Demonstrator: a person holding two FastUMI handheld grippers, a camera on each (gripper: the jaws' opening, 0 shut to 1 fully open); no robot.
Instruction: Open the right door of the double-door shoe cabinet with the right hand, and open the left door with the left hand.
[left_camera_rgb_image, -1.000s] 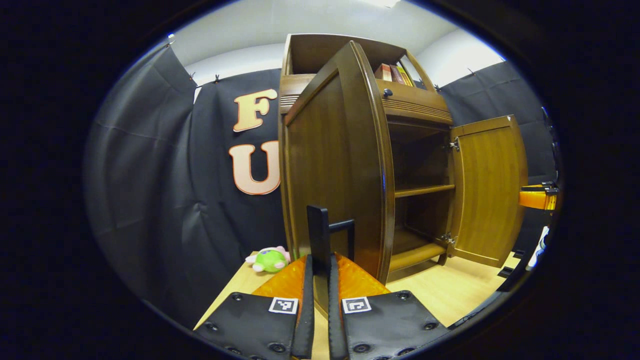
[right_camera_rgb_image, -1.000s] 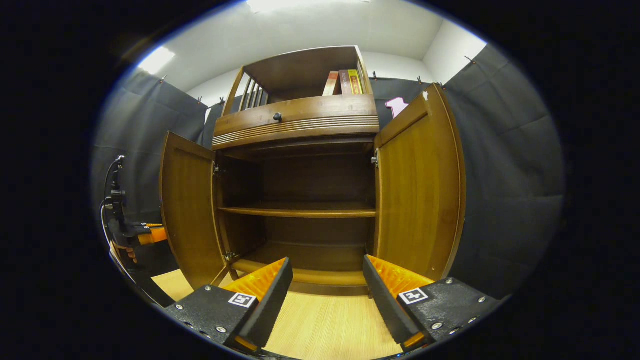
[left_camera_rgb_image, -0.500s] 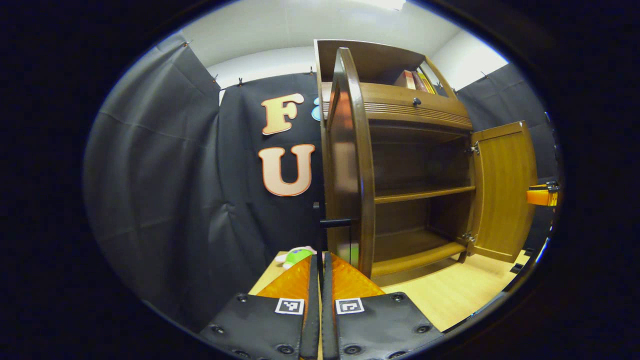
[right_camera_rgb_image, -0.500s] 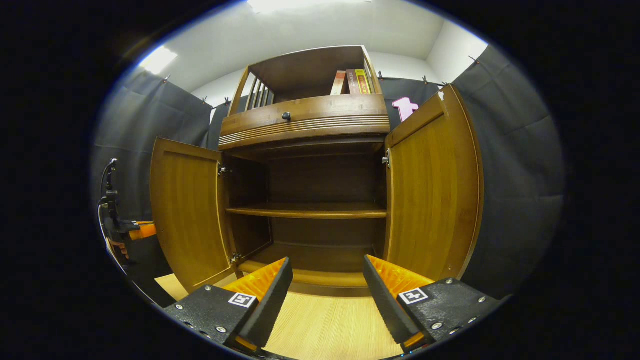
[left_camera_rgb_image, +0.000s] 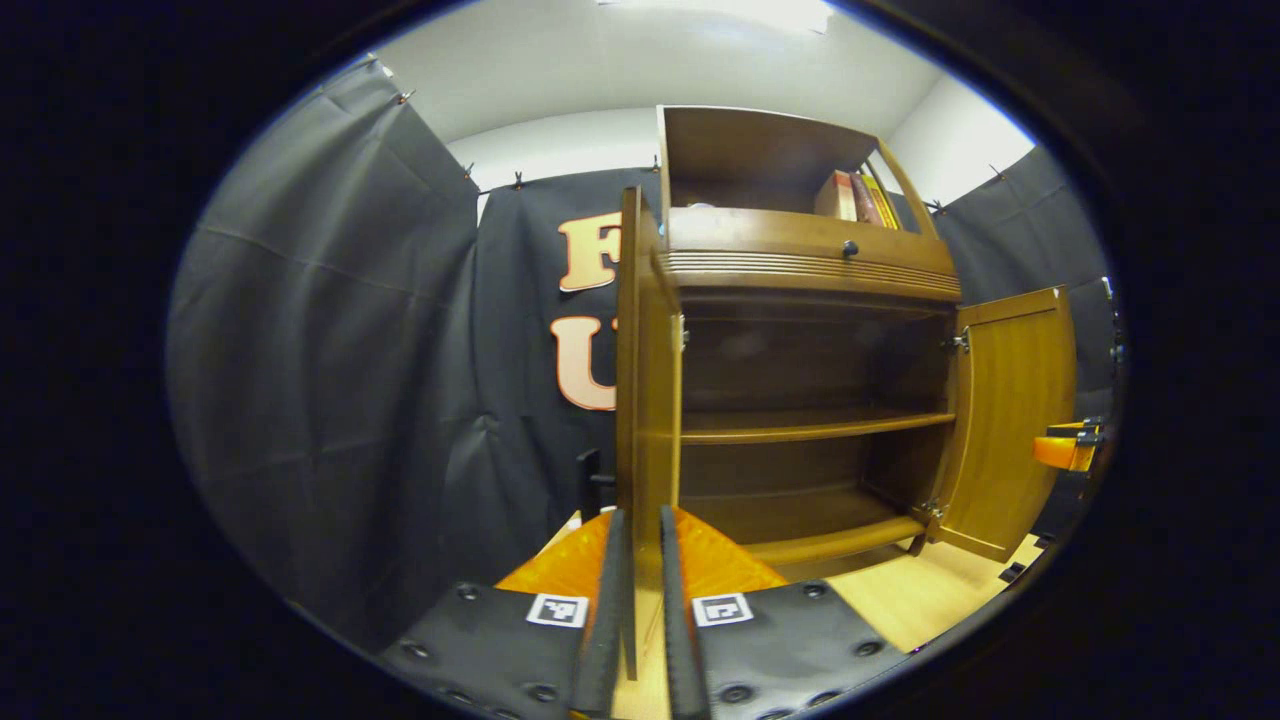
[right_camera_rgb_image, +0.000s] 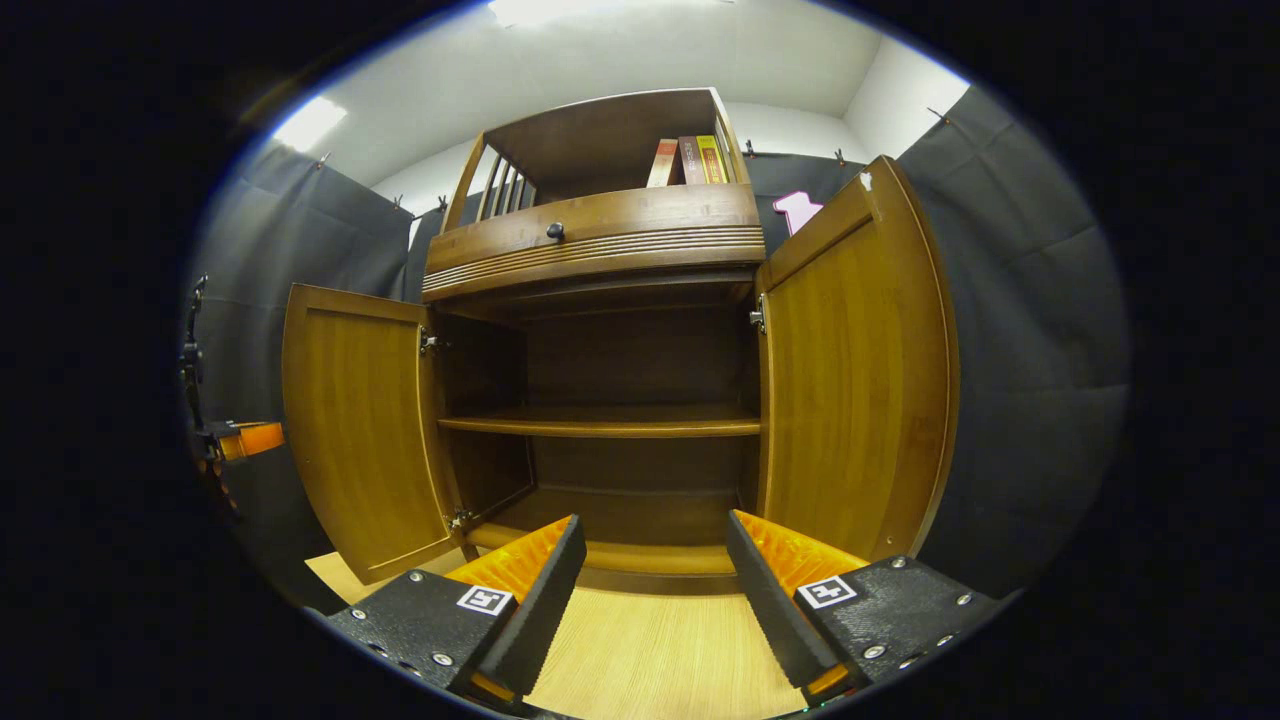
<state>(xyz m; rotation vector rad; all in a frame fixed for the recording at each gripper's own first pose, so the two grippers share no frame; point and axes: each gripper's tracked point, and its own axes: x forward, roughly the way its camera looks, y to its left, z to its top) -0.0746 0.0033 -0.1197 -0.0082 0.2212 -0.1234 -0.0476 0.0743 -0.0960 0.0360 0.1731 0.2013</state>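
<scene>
The wooden shoe cabinet (right_camera_rgb_image: 600, 235) stands with both doors swung out and its two bare shelves showing. In the left gripper view I look at the left door (left_camera_rgb_image: 648, 400) edge-on, with its dark handle (left_camera_rgb_image: 590, 482) on the outer face just left of that edge. My left gripper (left_camera_rgb_image: 640, 610) sits right at the door's lower edge, fingers a narrow gap apart; what they press on is hidden. My right gripper (right_camera_rgb_image: 655, 575) hangs open in front of the cabinet's base, holding nothing, with the right door (right_camera_rgb_image: 850, 370) beyond its right finger. The left gripper (right_camera_rgb_image: 245, 440) also peeks out past the left door (right_camera_rgb_image: 360, 430).
Books (right_camera_rgb_image: 690, 160) stand in the cabinet's top compartment above a drawer with a small knob (right_camera_rgb_image: 553, 231). Black cloth walls close in on both sides. The light wooden floor (right_camera_rgb_image: 650, 650) runs up to the cabinet's base. The right gripper (left_camera_rgb_image: 1062, 450) shows beyond the right door (left_camera_rgb_image: 1010, 410).
The left door has swung further outward with my left gripper, from angled to edge-on. The green plush toy has gone out of sight behind it. The right gripper barely shifted.
</scene>
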